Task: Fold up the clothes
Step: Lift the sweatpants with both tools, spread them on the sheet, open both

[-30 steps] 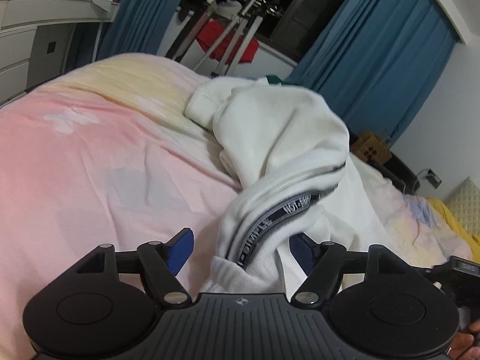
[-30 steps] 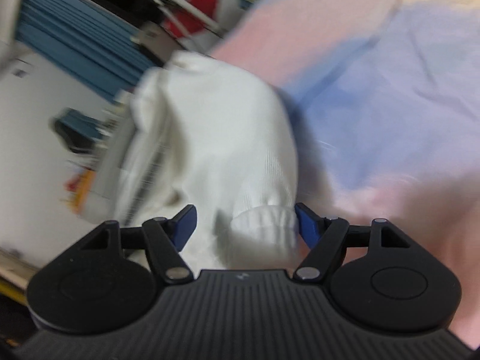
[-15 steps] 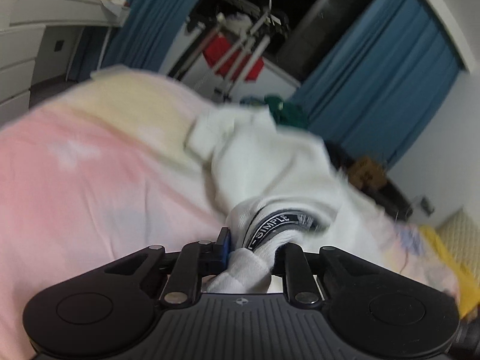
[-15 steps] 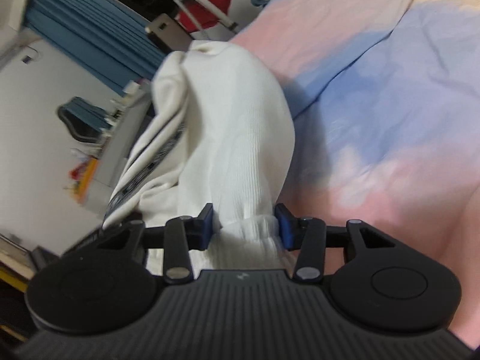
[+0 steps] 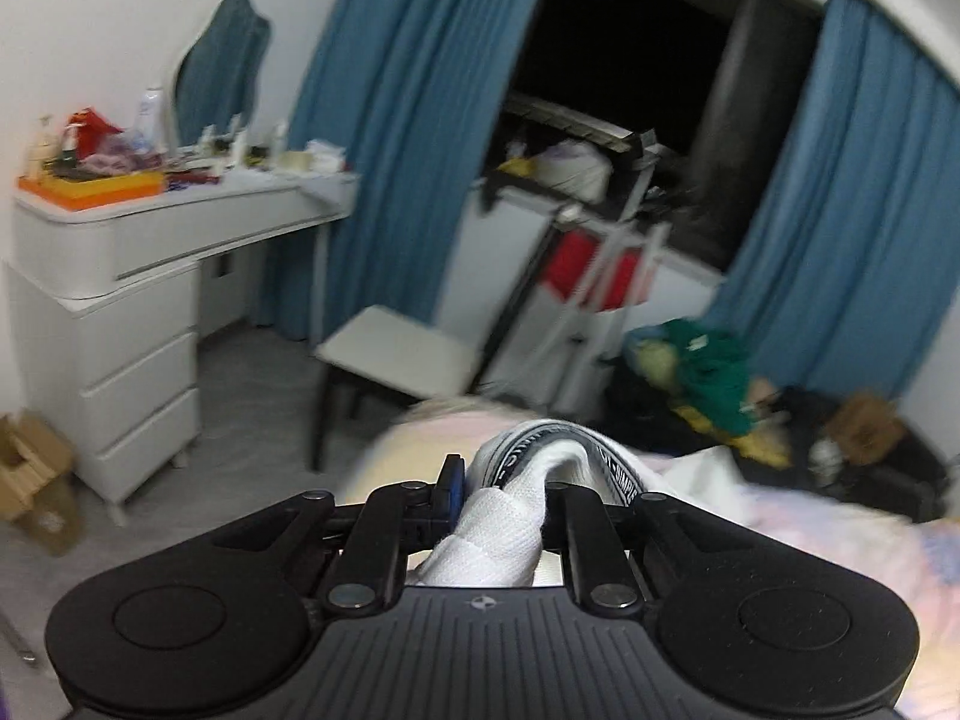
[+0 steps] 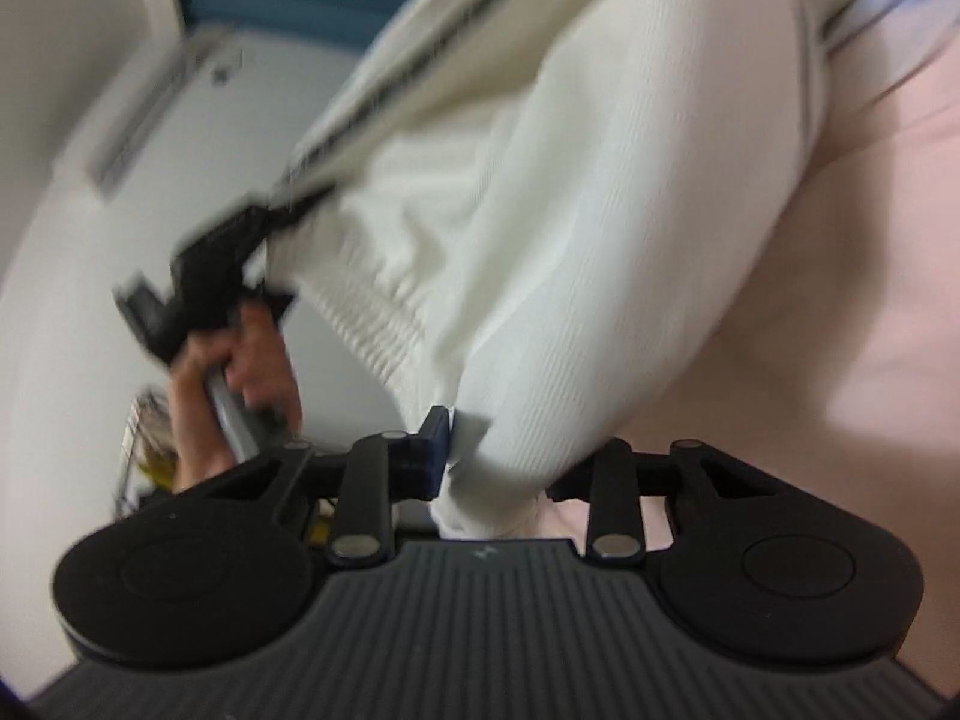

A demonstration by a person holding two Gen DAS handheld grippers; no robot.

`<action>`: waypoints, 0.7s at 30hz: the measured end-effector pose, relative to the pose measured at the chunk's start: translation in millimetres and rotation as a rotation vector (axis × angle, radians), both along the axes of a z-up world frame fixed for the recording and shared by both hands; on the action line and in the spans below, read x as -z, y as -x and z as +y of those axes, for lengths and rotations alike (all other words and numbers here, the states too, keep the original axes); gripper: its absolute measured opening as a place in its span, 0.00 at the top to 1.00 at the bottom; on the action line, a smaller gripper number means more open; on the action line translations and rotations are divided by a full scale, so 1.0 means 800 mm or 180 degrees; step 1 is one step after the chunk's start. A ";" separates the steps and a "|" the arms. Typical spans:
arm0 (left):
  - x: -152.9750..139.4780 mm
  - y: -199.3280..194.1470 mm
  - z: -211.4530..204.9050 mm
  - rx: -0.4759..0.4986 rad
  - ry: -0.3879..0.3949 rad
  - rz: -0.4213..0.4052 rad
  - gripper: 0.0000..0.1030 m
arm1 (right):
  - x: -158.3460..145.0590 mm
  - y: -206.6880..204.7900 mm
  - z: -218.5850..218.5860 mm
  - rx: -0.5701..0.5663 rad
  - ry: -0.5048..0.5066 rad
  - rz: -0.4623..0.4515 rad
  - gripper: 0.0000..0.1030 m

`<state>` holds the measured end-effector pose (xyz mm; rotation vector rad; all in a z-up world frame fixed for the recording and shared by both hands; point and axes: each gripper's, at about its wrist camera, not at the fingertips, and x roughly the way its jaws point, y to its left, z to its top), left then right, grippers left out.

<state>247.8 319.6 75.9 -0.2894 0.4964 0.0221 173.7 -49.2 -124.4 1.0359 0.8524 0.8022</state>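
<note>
A white ribbed garment (image 5: pixel 498 531) with a black lettered stripe is bunched between the pads of my left gripper (image 5: pixel 504 483), which is shut on it above the pastel bed (image 5: pixel 810 516). In the right wrist view the same garment (image 6: pixel 600 210) hangs stretched in the air. My right gripper (image 6: pixel 510 450) has its jaws closing, with the gathered cuff pinched between them; its right pad is hidden by cloth. The left gripper (image 6: pixel 210 276) and the hand (image 6: pixel 258 360) that holds it show at the far end of the cloth.
A white dresser (image 5: pixel 120 300) with clutter stands at the left, a white chair (image 5: pixel 408 348) by the bed's end. Behind are blue curtains (image 5: pixel 408 120), a drying rack (image 5: pixel 600 252), a clothes pile (image 5: pixel 708 372) and a cardboard box (image 5: pixel 36 480).
Both grippers went from open around the garment to closed on it. The left one rose, so its view now shows the room; the right one swung sideways, lifting the cloth off the bed.
</note>
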 end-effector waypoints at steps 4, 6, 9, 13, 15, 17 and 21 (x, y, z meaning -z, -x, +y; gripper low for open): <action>0.068 -0.028 0.039 -0.0162 0.0034 0.0366 0.85 | 0.043 -0.030 0.062 -0.0181 0.0375 0.0243 0.68; 0.093 -0.028 0.050 -0.0166 0.0081 0.0428 0.83 | 0.053 -0.033 0.071 -0.0233 0.0539 0.0276 0.68; 0.106 -0.017 0.057 -0.0166 0.0110 0.0409 0.77 | 0.046 -0.032 0.064 -0.0223 0.0643 0.0207 0.67; 0.104 0.011 0.053 -0.0162 0.0127 0.0403 0.43 | 0.017 -0.030 0.049 -0.0297 0.0941 0.0031 0.41; 0.100 0.042 0.044 -0.0250 -0.0070 0.0372 0.28 | 0.002 -0.021 0.041 -0.0308 0.1089 -0.0099 0.21; 0.091 0.074 0.032 -0.0304 -0.0233 0.0283 0.17 | -0.015 -0.012 0.026 -0.0265 0.1220 -0.0230 0.20; 0.073 0.140 -0.002 -0.0268 -0.0324 0.0066 0.10 | -0.058 0.005 -0.010 -0.0084 0.1552 -0.0514 0.20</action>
